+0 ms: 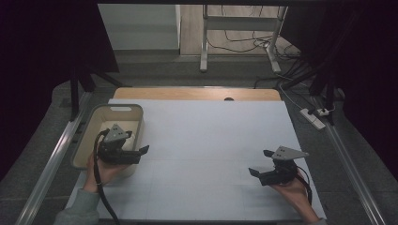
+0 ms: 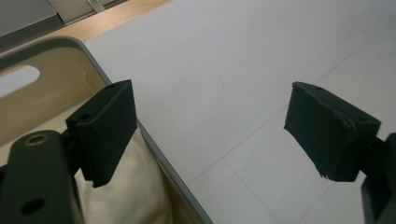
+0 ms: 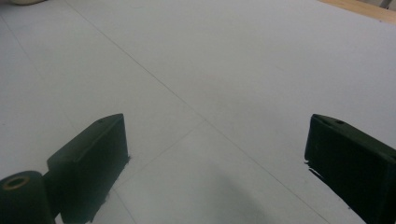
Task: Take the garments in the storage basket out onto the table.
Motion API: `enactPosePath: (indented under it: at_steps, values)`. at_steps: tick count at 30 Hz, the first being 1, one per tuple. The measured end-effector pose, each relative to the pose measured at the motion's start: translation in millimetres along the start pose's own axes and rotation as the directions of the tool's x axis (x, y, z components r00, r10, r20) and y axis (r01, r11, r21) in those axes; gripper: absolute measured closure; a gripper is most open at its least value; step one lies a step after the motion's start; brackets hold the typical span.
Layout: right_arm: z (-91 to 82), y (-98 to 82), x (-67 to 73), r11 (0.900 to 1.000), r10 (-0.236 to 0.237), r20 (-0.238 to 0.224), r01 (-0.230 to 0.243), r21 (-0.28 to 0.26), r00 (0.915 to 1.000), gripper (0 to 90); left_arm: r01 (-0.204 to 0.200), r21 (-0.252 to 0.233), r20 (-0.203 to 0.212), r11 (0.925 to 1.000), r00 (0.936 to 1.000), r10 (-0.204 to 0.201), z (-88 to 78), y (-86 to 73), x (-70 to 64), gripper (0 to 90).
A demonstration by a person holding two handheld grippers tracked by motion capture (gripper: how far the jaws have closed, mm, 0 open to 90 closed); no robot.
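bin [image 1: 92, 123]: smooth beige plastic | table [image 1: 211, 154]: matt white | cloth [image 2: 126, 196]: cream fabric

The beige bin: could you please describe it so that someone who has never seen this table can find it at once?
Start from the white table and go to its left edge, where the left gripper hovers with open jaws. The bin sits there, rectangular, with a slot handle in its far wall and pale cloth inside. It is the table's one container.
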State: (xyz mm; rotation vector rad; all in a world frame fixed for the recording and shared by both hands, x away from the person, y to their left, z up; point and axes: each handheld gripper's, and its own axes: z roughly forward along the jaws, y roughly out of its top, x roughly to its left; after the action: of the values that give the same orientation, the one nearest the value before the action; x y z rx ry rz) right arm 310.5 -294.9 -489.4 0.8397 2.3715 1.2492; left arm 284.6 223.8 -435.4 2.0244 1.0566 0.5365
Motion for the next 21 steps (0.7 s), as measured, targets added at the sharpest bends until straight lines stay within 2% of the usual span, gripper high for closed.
enactPosePath:
  at_steps: [8,10,16,21]
  values:
    - [-0.4,0.1,0.2,1.000,-0.002,0.003,0.002,-0.001,1.0000,6.1,0.021,-0.010,-0.016,0.9997,0.9997,-0.021,0.4,9.2,16.2,16.7]
    - [0.1,-0.2,0.2,1.000,0.000,0.003,0.000,0.002,1.0000,6.1,0.022,0.005,-0.030,0.9997,0.9993,-0.022,0.4,10.2,20.9,17.2]
    - [1.6,-1.1,0.0,1.000,0.002,0.004,-0.002,0.009,1.0000,6.1,0.024,0.021,-0.041,0.9995,0.9989,-0.023,-0.3,5.9,30.3,17.1]
    - [2.5,-1.5,-0.7,1.000,0.001,0.008,-0.001,0.014,1.0000,6.1,0.043,0.020,-0.029,0.9989,0.9987,-0.042,-3.8,2.8,38.2,17.1]
